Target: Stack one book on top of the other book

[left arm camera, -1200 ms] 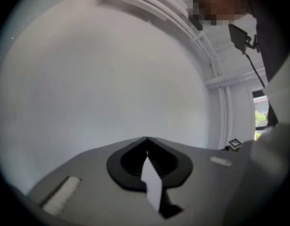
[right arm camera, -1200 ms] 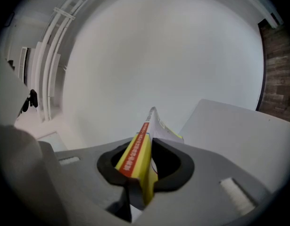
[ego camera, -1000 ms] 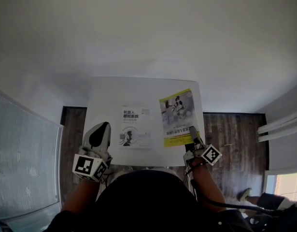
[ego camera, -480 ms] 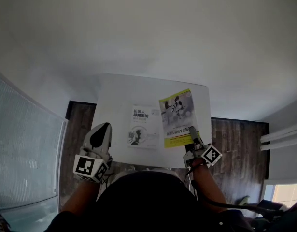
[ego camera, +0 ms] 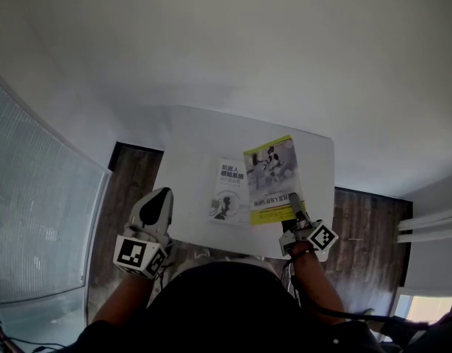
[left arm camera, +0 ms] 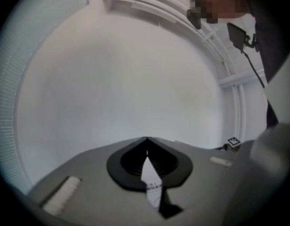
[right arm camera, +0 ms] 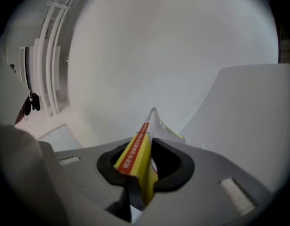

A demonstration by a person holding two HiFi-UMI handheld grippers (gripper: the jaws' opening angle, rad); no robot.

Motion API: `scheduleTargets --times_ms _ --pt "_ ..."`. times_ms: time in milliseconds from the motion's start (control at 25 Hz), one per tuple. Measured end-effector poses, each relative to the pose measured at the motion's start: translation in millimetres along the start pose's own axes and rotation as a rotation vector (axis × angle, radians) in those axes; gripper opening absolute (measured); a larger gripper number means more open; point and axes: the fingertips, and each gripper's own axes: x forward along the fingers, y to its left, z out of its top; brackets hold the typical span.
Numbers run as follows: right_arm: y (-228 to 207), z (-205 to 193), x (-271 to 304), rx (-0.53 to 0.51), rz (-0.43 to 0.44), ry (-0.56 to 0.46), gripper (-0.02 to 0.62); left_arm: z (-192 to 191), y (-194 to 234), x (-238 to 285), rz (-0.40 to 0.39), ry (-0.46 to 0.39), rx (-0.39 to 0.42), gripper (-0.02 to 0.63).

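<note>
You're standing in a plain, sparsely furnished indoor room; whether it's a home or an office can't be told. Bare white painted walls fill everything from 10 to 2 o'clock. A small white rectangular table stands at 12 on a dark wood-plank floor. A ribbed translucent panel runs along at 9, and white horizontal slats show at 3.
</note>
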Motion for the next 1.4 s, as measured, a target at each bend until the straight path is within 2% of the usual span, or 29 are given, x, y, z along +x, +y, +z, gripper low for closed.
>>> scheduleTargets --times_ms 160,240,400,720,920,1080,1400 --pt "14 -31 32 -0.009 0.015 0.035 0.080 -11 42 -17 0.031 0.007 -0.023 0.006" --pt "18 -37 37 -0.004 0.025 0.046 0.080 -13 47 -25 0.043 0.011 -0.024 0.006" --pt "20 -28 33 0.007 0.060 0.057 0.080 -9 29 -26 0.068 0.007 -0.022 0.006" --pt "31 -34 40 0.019 0.092 0.084 0.080 -4 30 -36 0.086 -0.005 -0.016 0.006" --pt "32 -32 39 0.051 0.119 0.094 0.080 1 23 -48 0.129 -0.008 -0.008 0.006" --pt "34 -28 38 0.079 0.154 0.115 0.080 5 12 -55 0.172 0.001 0.002 0.006" --pt "45 -19 39 0.126 0.217 0.165 0.080 12 -18 -52 0.195 0.034 0.019 0.006"
